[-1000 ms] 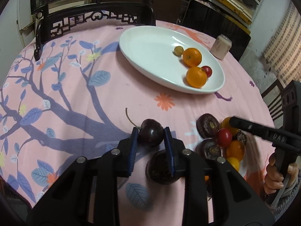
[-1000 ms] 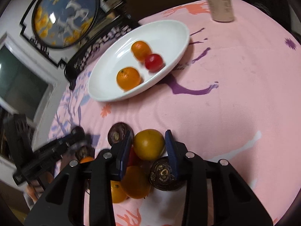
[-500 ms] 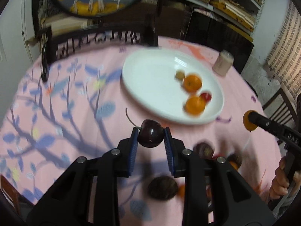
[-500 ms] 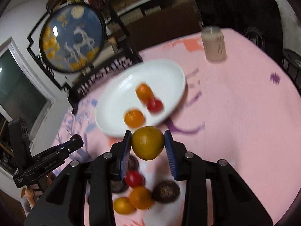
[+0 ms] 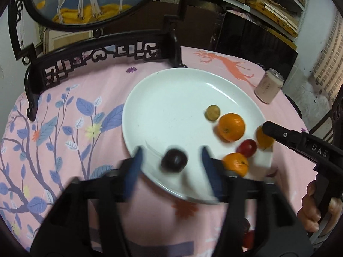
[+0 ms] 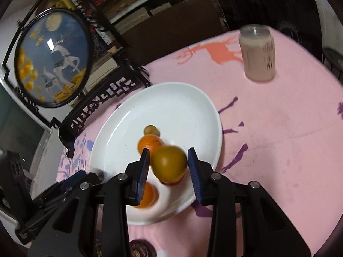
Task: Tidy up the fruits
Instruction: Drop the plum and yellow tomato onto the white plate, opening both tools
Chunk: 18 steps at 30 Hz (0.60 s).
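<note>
My left gripper [image 5: 171, 151] hangs over the near rim of the white plate [image 5: 171, 98], its jaws opening. A dark cherry [image 5: 174, 160] sits blurred between the pads, touching neither. My right gripper [image 6: 169, 163] is shut on a yellow-orange fruit [image 6: 169, 162] above the plate's [image 6: 175, 107] near right part. In the left wrist view that fruit [image 5: 264, 139] shows at the right gripper's tip. On the plate lie two oranges [image 5: 231, 126] [image 5: 235, 163], a red fruit [image 5: 246, 148] and a small brownish fruit [image 5: 212, 112].
A pale can [image 5: 269, 88] stands on the pink cloth beyond the plate, to the right. A dark carved stand with a round painted screen [image 5: 103, 57] edges the table's far side. A dark wrinkled fruit [image 6: 141, 249] lies on the cloth near me. A person's hand [image 5: 315, 209] holds the right gripper.
Both grippers rose from the fruit pile and moved over the plate. The left jaws opened and let go of the cherry. The right still grips the yellow-orange fruit.
</note>
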Each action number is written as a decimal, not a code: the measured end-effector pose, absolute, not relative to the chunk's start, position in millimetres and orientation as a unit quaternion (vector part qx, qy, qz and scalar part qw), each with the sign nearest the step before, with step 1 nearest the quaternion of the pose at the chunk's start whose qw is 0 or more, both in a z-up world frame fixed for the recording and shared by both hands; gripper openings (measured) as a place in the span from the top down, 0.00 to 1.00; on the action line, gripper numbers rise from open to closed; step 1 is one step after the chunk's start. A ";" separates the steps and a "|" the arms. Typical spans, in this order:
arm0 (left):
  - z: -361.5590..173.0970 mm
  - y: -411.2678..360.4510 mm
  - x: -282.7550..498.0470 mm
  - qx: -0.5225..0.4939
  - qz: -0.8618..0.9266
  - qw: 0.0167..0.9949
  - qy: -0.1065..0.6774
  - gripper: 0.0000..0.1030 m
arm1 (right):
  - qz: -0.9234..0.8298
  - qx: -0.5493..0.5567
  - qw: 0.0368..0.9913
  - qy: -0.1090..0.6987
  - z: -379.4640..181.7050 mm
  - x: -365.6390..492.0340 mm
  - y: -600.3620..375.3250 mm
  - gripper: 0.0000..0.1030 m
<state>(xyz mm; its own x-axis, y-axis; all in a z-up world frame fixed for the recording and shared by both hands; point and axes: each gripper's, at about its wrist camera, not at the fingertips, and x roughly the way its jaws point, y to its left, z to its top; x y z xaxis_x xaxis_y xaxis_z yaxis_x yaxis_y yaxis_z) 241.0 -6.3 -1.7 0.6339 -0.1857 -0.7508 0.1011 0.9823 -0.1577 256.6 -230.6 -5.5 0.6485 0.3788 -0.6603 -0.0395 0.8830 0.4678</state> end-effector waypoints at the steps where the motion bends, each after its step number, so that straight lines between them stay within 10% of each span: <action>1: -2.7 -3.2 241.9 -0.057 -0.080 0.904 0.417 0.36 | 0.116 0.221 0.881 0.402 -7.4 258.2 -235.0 0.64; 12: 7.7 8.9 208.5 -0.056 -0.068 0.911 0.403 0.35 | 0.157 0.229 0.885 0.373 29.2 223.3 -229.0 0.61; 18: 9.9 14.5 175.3 -0.049 -0.078 0.912 0.401 0.28 | 0.148 0.134 0.914 0.354 32.7 165.9 -203.2 0.38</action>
